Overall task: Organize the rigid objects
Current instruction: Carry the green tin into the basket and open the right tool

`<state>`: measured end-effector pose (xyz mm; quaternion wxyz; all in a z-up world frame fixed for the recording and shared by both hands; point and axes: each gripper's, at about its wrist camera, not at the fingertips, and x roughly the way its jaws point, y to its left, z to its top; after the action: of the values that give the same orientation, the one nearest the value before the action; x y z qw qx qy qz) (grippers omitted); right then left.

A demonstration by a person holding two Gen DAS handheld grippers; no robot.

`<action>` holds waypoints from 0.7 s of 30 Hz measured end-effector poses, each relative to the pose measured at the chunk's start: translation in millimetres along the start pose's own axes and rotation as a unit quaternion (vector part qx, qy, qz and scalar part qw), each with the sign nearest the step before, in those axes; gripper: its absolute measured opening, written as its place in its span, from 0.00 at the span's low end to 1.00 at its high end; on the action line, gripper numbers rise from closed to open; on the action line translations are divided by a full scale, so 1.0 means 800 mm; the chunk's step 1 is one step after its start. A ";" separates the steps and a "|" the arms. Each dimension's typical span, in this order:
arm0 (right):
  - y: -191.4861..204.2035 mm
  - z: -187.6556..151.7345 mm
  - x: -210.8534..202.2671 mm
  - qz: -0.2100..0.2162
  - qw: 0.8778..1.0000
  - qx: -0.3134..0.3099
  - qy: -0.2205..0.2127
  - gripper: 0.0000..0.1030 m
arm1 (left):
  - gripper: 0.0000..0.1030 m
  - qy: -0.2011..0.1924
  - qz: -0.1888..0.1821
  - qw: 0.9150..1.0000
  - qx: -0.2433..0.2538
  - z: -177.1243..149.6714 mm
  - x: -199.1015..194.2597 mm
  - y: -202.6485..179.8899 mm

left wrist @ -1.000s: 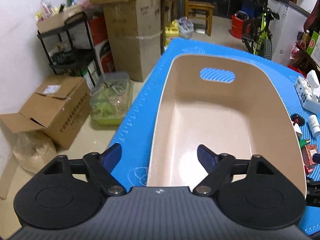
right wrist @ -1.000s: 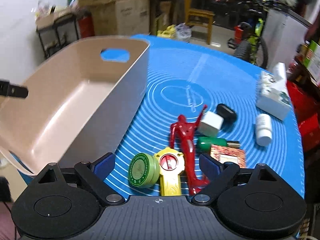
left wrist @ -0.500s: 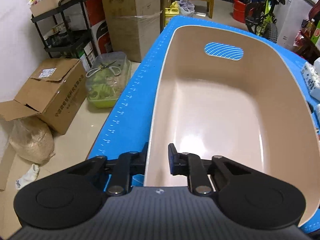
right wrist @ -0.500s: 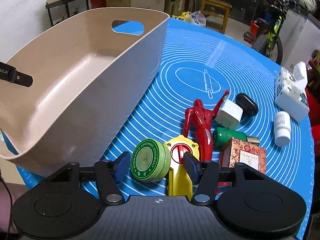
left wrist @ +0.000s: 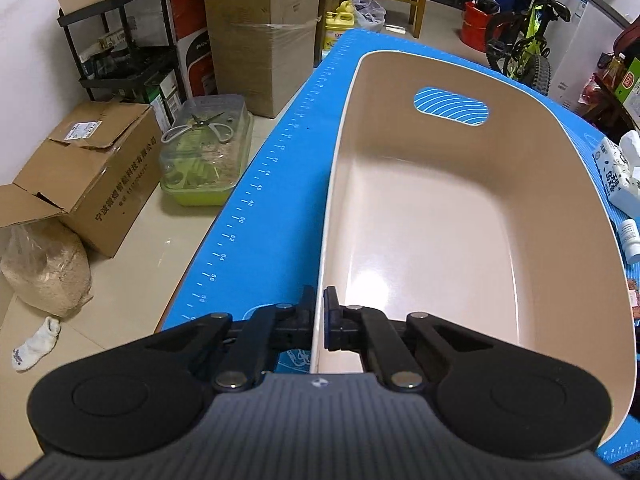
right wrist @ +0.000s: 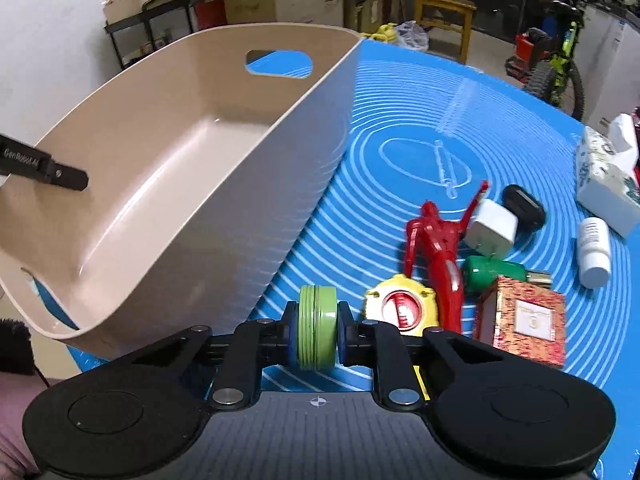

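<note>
Both pairs of jaws have just been closing, each onto something; the left gripper (left wrist: 319, 316), which a second ago straddled the near corner of the beige basket (left wrist: 592, 216) with its jaws wide, now pinches the basket's near rim, one pad outside the wall and one inside; the right gripper (right wrist: 318, 330), which hung spread above the green round tin (right wrist: 317, 326), is now clenched on it, the tin standing on edge between the blue pads, gripped across its flat faces.

As for progress, the work looks barely begun: the basket's floor is bare in both views, so nothing has been sorted yet; the tin appears to be the first item on its way, and it sits just beside the basket's near outer wall, so the carry over the rim should be short.

Left on the blue mat (right wrist: 400, 112) are the yellow-and-red round gadget (right wrist: 400, 306), the red figurine (right wrist: 438, 240), the white plug adapter (right wrist: 492, 229), a black oval case (right wrist: 524, 206), the green bottle (right wrist: 494, 274), the red patterned box (right wrist: 528, 320) and a white pill bottle (right wrist: 594, 250); a tissue pack (right wrist: 608, 176) lies at the far right, and whether it belongs with the rigid things I cannot tell.
</note>
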<state>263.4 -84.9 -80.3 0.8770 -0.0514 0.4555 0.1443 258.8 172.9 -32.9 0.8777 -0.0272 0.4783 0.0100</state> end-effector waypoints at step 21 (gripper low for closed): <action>0.037 0.104 -0.117 0.004 0.985 -0.002 -0.170 0.27 | 0.05 -0.002 -0.002 1.000 0.004 -0.001 0.001 0.000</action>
<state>269.0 -57.6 45.0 0.9409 -0.0261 0.2997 0.1556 258.5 173.1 -33.9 0.8788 -0.0246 0.4766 0.0060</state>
